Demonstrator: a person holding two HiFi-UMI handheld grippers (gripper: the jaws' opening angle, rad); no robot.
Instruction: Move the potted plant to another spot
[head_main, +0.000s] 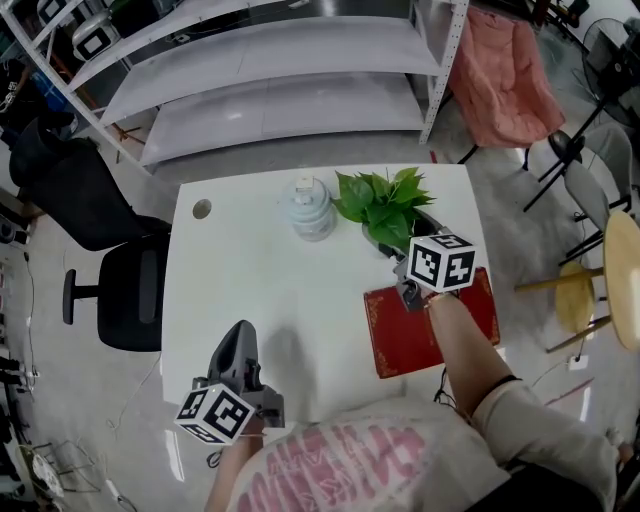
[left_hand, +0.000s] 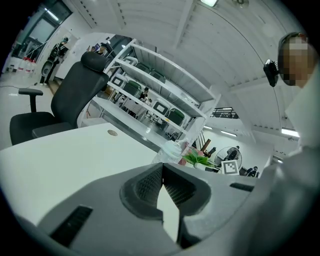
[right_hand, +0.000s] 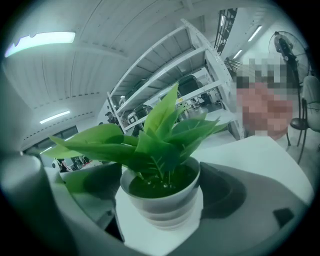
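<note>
Potted plant, green broad leaves in a round white pot: upright on the far right part of the white rectangular table, just beyond the red rectangular mat with a gilt border.

Right gripper: over the mat's far edge, jaws spread to either side of the pot, pot filling the gap. Seemingly pressed against the pot wall on both sides, the left contact dim under leaf shadow.

Pale ribbed jar: just left of the plant, apart from it.

Left gripper: near the table's front left edge, well apart from the plant, jaws pressed together at the tips, nothing between.

Black office chair: on the floor left of the table.

White metal shelving: beyond the far edge.
</note>
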